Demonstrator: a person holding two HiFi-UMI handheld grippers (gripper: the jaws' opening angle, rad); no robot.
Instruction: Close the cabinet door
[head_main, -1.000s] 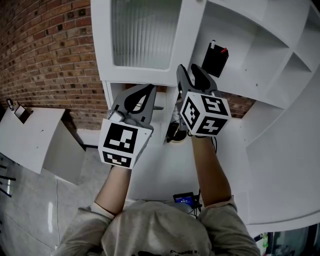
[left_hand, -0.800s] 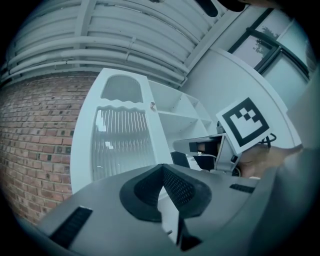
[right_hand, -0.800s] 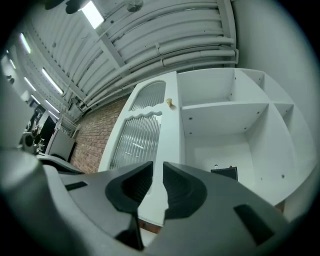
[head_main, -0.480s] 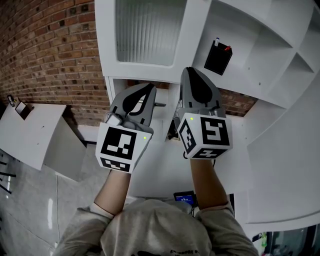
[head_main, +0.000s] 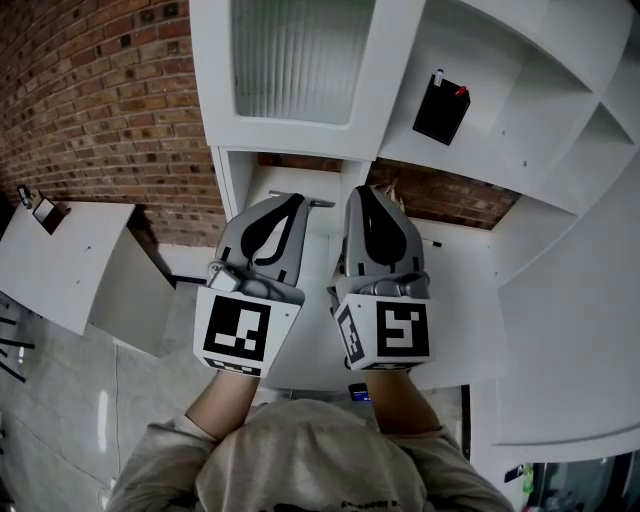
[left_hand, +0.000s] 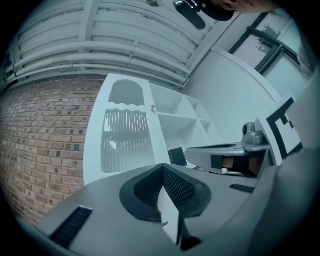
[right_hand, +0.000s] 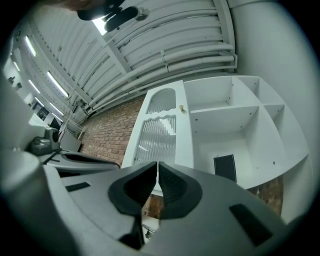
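Note:
The white cabinet door (head_main: 290, 60) with ribbed glass stands flush against the cabinet front, its small knob (right_hand: 181, 107) near the inner edge. Both grippers hang side by side below it, apart from the door and pointing slightly upward. My left gripper (head_main: 295, 202) is shut with nothing in it; its pads meet in the left gripper view (left_hand: 163, 167). My right gripper (head_main: 362, 192) is closing, its pads all but touching (right_hand: 157, 165), and nothing lies between them. A black box (head_main: 442, 108) stands in the open shelf to the right of the door.
Open white shelves (head_main: 560, 100) curve away at the right. A brick wall (head_main: 110, 120) runs behind and left of the cabinet. A white slanted panel (head_main: 60, 260) stands at the left over the tiled floor. A white counter (head_main: 470, 300) lies beneath the grippers.
Both grippers drew back from the cabinet toward the person, the right one farther. The right gripper's jaws went from wide open to nearly together. The door looks unchanged.

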